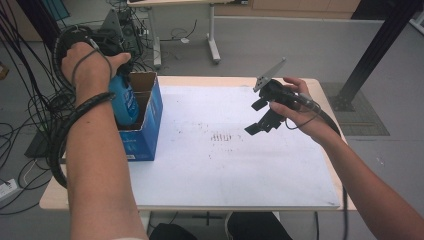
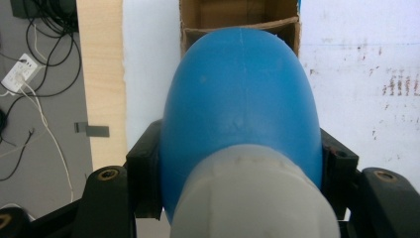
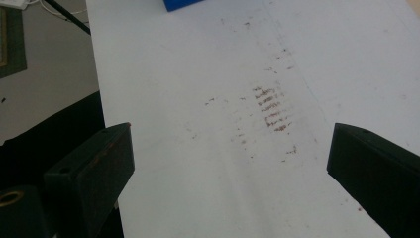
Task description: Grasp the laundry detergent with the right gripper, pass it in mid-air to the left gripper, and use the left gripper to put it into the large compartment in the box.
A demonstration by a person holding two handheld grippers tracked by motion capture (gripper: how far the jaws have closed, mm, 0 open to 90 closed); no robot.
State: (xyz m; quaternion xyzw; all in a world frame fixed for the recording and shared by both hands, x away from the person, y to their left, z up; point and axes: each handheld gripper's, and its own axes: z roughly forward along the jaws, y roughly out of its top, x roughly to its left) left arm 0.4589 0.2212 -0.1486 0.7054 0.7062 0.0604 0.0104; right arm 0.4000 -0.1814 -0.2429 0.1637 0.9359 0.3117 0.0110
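Observation:
A blue bottle [image 1: 124,102] with a pale grey neck hangs bottom-down in the open top of a blue cardboard box [image 1: 145,131] at the table's left side. My left gripper [image 1: 107,47] is shut on this bottle [image 2: 240,119] near its neck, one black pad on each flank. The box's brown inner flaps [image 2: 237,20] lie just beyond the bottle's rounded end. My right gripper [image 1: 258,117] hovers over the right half of the table, tilted down to the left. Its jaws stand wide open above the white sheet [image 3: 233,148] with nothing between them.
A white sheet [image 1: 235,165] with faint reddish-brown smudges [image 1: 223,136] covers the wooden table. Black cables [image 1: 30,105] hang and lie on the floor at the left. Another table's legs [image 1: 214,45] and a black stand [image 1: 375,50] are beyond the far edge.

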